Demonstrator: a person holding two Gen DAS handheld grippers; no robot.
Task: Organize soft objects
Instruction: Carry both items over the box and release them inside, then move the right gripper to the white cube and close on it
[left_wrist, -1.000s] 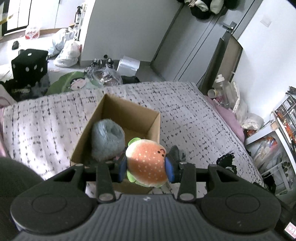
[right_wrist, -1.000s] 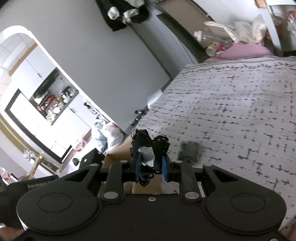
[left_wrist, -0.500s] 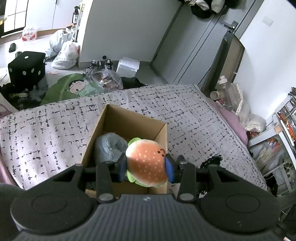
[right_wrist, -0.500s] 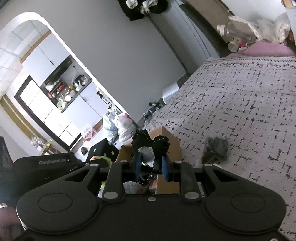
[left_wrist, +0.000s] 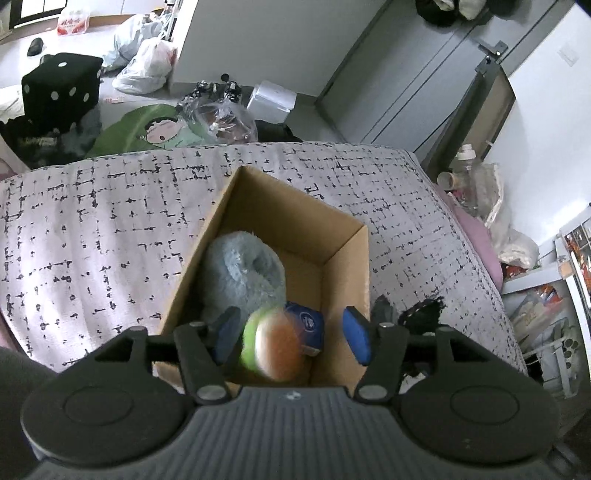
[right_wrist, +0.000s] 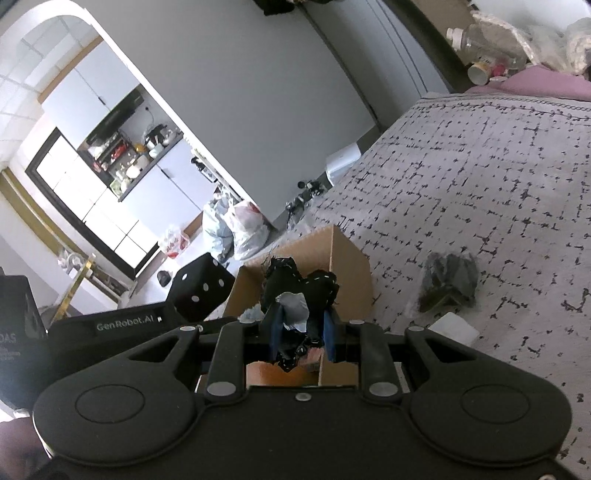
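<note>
An open cardboard box (left_wrist: 334, 242) sits on the patterned bedspread (left_wrist: 103, 229). Inside it lie a fluffy blue-grey plush (left_wrist: 242, 271) and a small blue packet (left_wrist: 306, 325). My left gripper (left_wrist: 291, 336) hangs over the box's near end with its jaws opening. The burger plush (left_wrist: 275, 349), blurred, drops free between the pads and touches neither. In the right wrist view my right gripper (right_wrist: 301, 332) is shut on a black lacy cloth with a grey patch (right_wrist: 295, 291), held just above the box (right_wrist: 349, 266).
A dark grey cloth (right_wrist: 448, 275) and a white card (right_wrist: 452, 328) lie on the bedspread to the right of the box. On the floor beyond the bed are a black dice cube (left_wrist: 61, 90), plastic bags (left_wrist: 144, 64) and a green cushion (left_wrist: 147, 129). Bottles and bags (left_wrist: 476, 184) crowd the bed's far right.
My left gripper has come forward over the box and opened. The burger plush has left the pads and is falling into the box. My right gripper has carried the black cloth closer to the box.
</note>
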